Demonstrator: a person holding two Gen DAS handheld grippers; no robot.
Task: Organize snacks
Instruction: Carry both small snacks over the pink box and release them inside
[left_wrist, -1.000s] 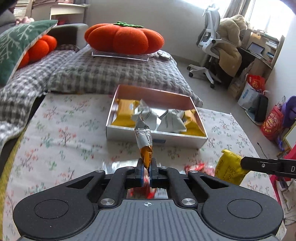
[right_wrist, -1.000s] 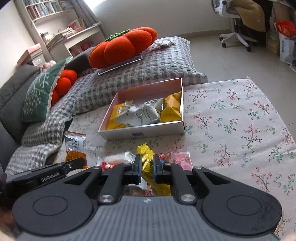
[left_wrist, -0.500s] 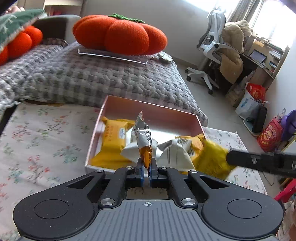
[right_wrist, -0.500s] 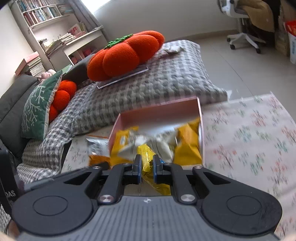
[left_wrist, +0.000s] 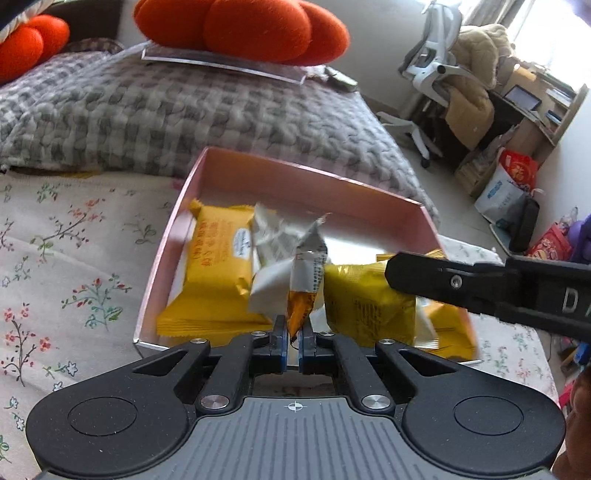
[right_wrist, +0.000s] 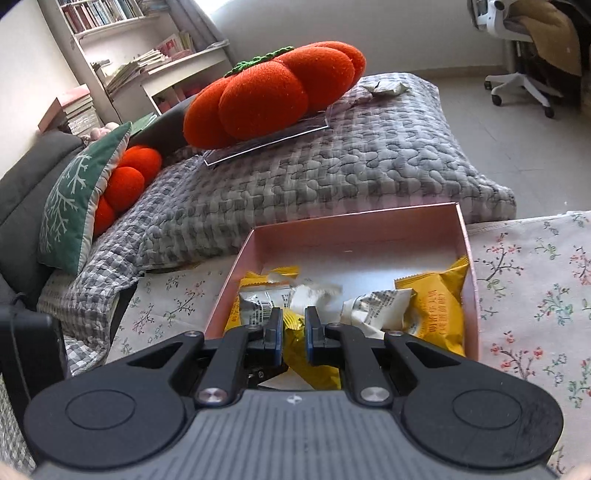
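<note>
A pink box (left_wrist: 295, 177) on the floral tablecloth holds yellow and silver snack packets. My left gripper (left_wrist: 292, 338) is shut on a silver-and-orange snack packet (left_wrist: 304, 284), held over the box's near edge. My right gripper (right_wrist: 293, 325) is over the same box (right_wrist: 354, 225), its jaws slightly apart around a yellow snack packet (right_wrist: 310, 358) that hangs between and below them. The right gripper's finger (left_wrist: 480, 288) shows in the left wrist view, with the yellow packet (left_wrist: 365, 302) under it.
A grey quilted cushion (right_wrist: 332, 147) with an orange pumpkin pillow (right_wrist: 273, 88) lies just behind the box. A green pillow (right_wrist: 74, 199) lies at left. An office chair (left_wrist: 436, 74) and bags (left_wrist: 509, 181) stand at far right. The floral tablecloth (left_wrist: 74, 258) lies around the box.
Both grippers have carried their packets forward from the near table to over the box. The right jaws have widened slightly and the yellow packet has slipped lower.
</note>
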